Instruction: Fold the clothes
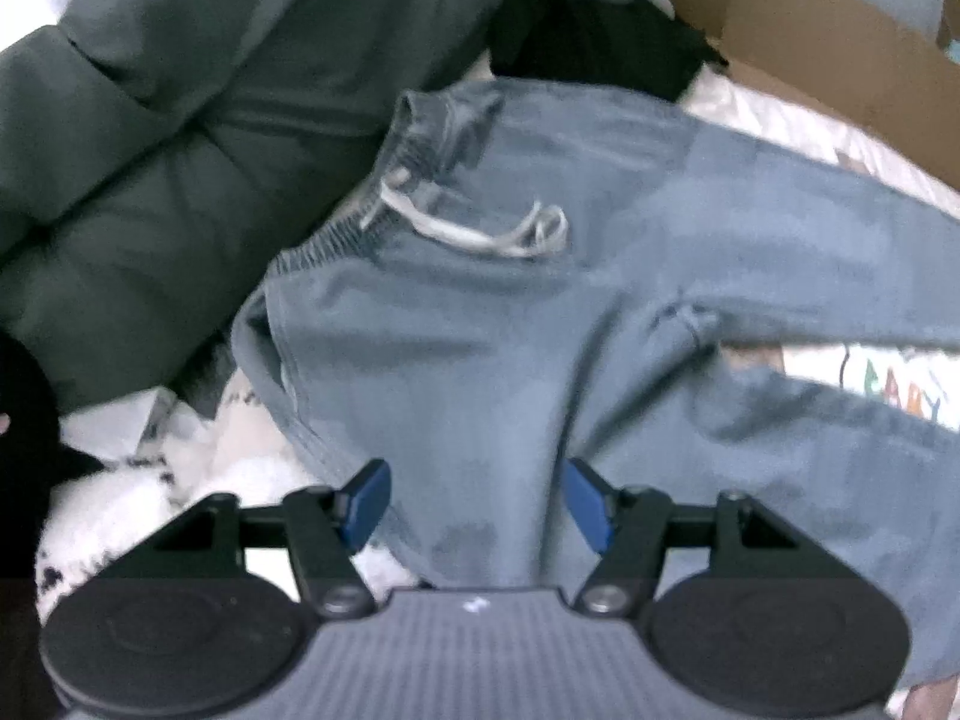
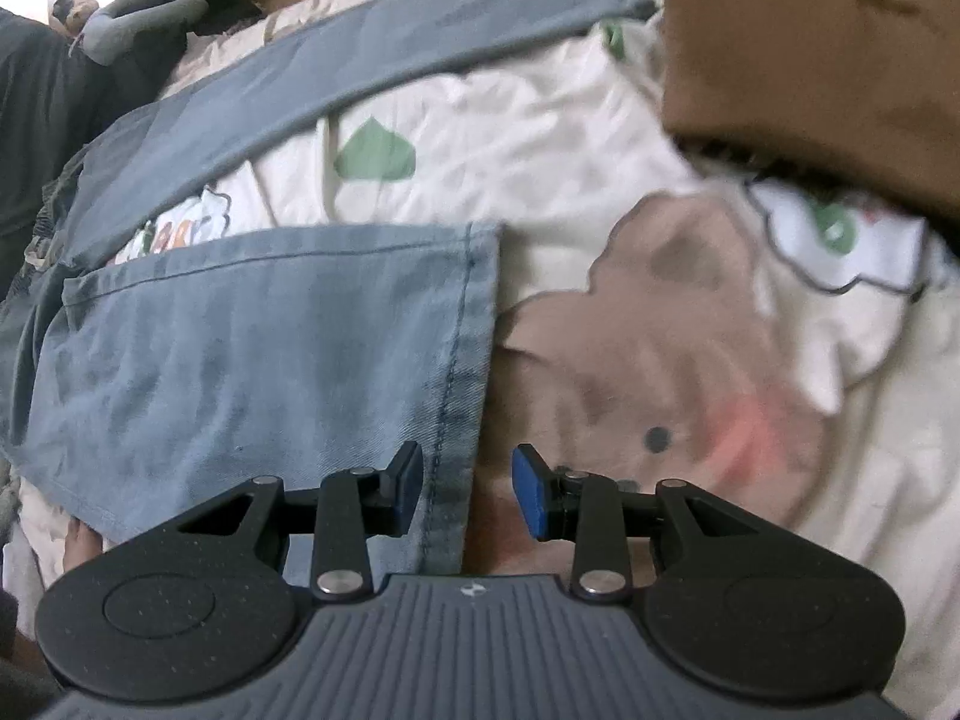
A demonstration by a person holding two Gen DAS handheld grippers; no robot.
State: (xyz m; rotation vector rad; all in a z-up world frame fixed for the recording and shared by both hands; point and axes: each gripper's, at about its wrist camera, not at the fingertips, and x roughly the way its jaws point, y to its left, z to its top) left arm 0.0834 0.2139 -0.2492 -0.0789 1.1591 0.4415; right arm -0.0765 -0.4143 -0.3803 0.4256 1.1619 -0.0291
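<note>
A pair of blue-grey trousers (image 1: 480, 312) lies spread on a printed cream bedsheet (image 2: 540, 120), with a white drawstring (image 1: 480, 234) at the elastic waistband. My left gripper (image 1: 474, 504) is open over the seat of the trousers, its blue pads either side of a raised fold of cloth. In the right wrist view one trouser leg (image 2: 240, 348) ends at a stitched hem (image 2: 462, 360), and the other leg (image 2: 372, 54) runs diagonally behind it. My right gripper (image 2: 465, 486) stands open astride the hem's lower edge, nothing pinched.
A dark green quilted jacket (image 1: 150, 150) lies left of the trousers, with black clothing (image 1: 588, 42) behind. Cardboard (image 1: 810, 42) borders the far side. A brown pillow or box (image 2: 828, 54) sits at the upper right of the sheet.
</note>
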